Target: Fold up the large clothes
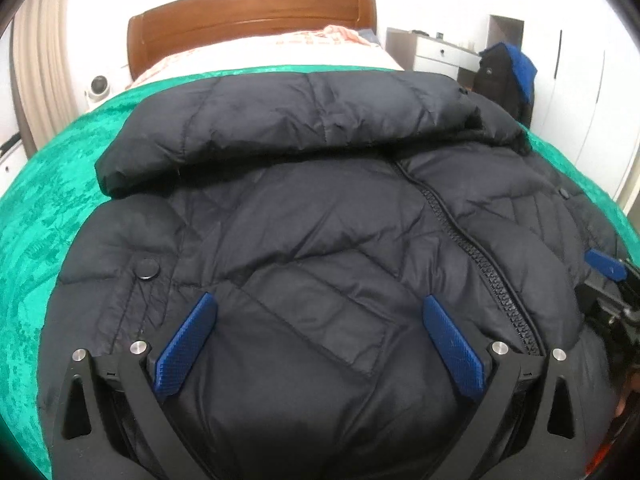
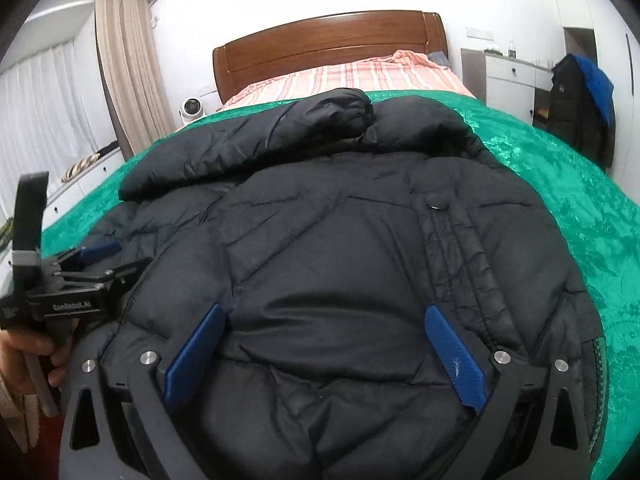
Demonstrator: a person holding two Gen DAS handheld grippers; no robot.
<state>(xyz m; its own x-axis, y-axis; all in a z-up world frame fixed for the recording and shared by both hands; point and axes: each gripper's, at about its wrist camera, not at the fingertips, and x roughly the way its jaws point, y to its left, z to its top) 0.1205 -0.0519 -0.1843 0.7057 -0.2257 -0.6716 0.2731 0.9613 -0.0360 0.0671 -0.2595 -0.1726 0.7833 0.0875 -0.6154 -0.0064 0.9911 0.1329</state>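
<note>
A large black puffer jacket (image 1: 320,220) lies front-up on a green bedspread (image 1: 36,220), with its sleeves folded across the far end. It also fills the right wrist view (image 2: 328,240). My left gripper (image 1: 318,300) is open just above the jacket's near left panel, beside the zipper (image 1: 480,264). My right gripper (image 2: 324,312) is open over the near right panel, close to the fabric. Each gripper shows at the edge of the other's view: the right one (image 1: 604,264) and the left one (image 2: 96,252). Neither holds anything.
The bed has a wooden headboard (image 2: 332,40) and a striped pink sheet (image 2: 360,76) beyond the green bedspread (image 2: 580,208). A white dresser (image 2: 508,76) and a dark coat hanging on a chair (image 2: 580,116) stand on the right. Curtains (image 2: 124,64) and a small fan (image 2: 190,110) are at the left.
</note>
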